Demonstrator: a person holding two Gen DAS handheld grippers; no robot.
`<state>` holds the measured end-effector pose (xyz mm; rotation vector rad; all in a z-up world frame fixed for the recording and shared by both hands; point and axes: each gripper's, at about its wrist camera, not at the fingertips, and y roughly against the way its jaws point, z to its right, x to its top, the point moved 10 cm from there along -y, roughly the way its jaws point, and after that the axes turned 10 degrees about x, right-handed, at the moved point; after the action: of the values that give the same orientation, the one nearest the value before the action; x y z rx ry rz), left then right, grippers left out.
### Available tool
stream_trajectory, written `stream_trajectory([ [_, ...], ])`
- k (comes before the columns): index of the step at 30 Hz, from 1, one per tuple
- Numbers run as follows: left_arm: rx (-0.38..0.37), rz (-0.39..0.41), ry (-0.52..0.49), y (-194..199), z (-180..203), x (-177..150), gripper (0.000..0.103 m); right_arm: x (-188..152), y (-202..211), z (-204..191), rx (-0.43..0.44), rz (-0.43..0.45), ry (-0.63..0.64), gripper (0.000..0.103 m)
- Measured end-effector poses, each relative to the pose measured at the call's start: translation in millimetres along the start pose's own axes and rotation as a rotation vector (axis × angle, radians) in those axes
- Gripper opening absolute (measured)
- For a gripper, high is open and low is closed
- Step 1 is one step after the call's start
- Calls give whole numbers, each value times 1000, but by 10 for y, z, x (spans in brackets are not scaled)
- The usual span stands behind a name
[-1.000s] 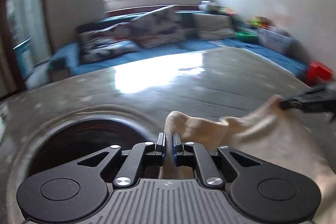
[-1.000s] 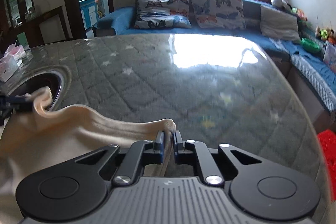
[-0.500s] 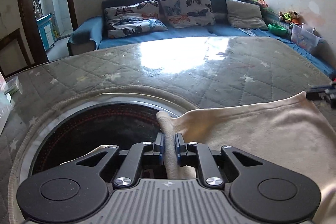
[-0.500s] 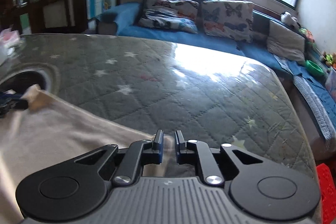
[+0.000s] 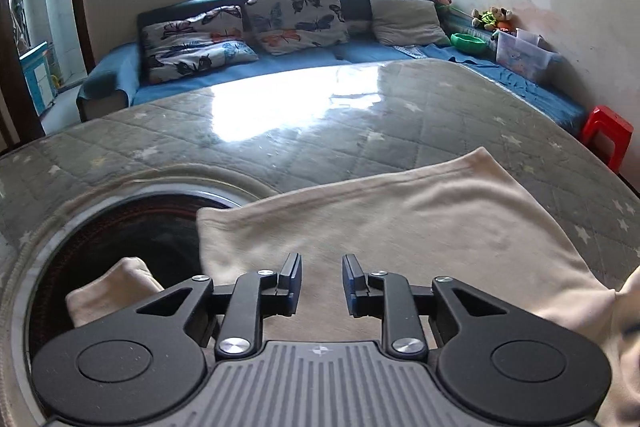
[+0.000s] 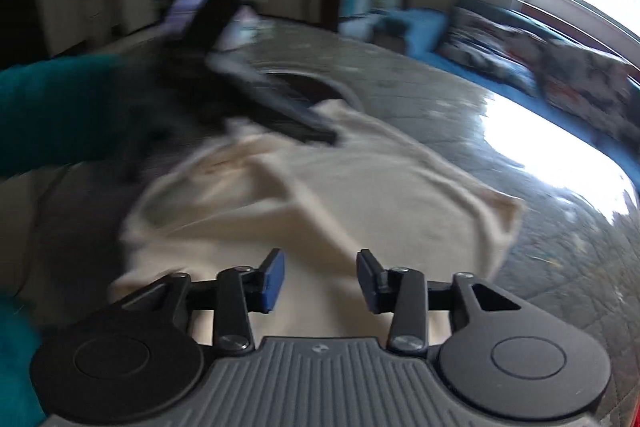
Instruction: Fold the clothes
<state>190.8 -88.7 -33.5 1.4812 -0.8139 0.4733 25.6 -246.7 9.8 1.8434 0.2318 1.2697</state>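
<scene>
Cream garment (image 5: 400,223) lies flat on worktop (image 5: 320,123), long axis crosswise; left tool (image 5: 321,283) and right tool (image 6: 320,277) both above it, jaws opening, nothing gripped.

A cream garment (image 5: 400,227) lies folded across the frame's lower right. Its left corner overhangs a dark round opening (image 5: 132,227).

Each hand-held gripper has a grey ribbed housing with a small cross-in-circle mark at its front edge, flanked by two round black discs with a raised inner ring. Black linkage arms with triangular cut-outs and silver screw heads run forward to two black fingers faced with blue pads, on the left gripper (image 5: 321,285) and the right gripper (image 6: 321,281) alike. A teal fleecy sleeve (image 6: 52,115) shows, blurred, behind the left one.
</scene>
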Motion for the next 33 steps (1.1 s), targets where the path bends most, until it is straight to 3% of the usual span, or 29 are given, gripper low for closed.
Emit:
stream_trajectory([
  [4, -6, -16, 0, -21, 55, -58, 28, -83, -70, -388, 70, -44, 68, 44],
  [8, -6, -20, -13, -7, 92, -91, 34, -97, -337, -500, 47, -45, 139, 40],
  [10, -6, -22, -22, -8, 109, -102, 34, -92, -457, -506, 39, -43, 148, 35],
  [12, -4, -27, -27, -23, 116, -113, 34, -112, -532, -519, 55, -50, 138, 7],
  [15, -2, -28, -26, -50, 119, -122, 34, -144, -495, -596, 82, -52, 148, 2],
  [23, 8, -18, -10, -74, 99, -118, 41, -293, -448, -746, 130, -90, 137, 3],
  [29, -12, 38, -33, 220, 158, -130, 41, -284, -276, -707, 147, -28, 36, 17],
  [33, -89, 74, -46, 525, 351, -228, 41, -346, -14, -431, 52, 31, -76, 19],
])
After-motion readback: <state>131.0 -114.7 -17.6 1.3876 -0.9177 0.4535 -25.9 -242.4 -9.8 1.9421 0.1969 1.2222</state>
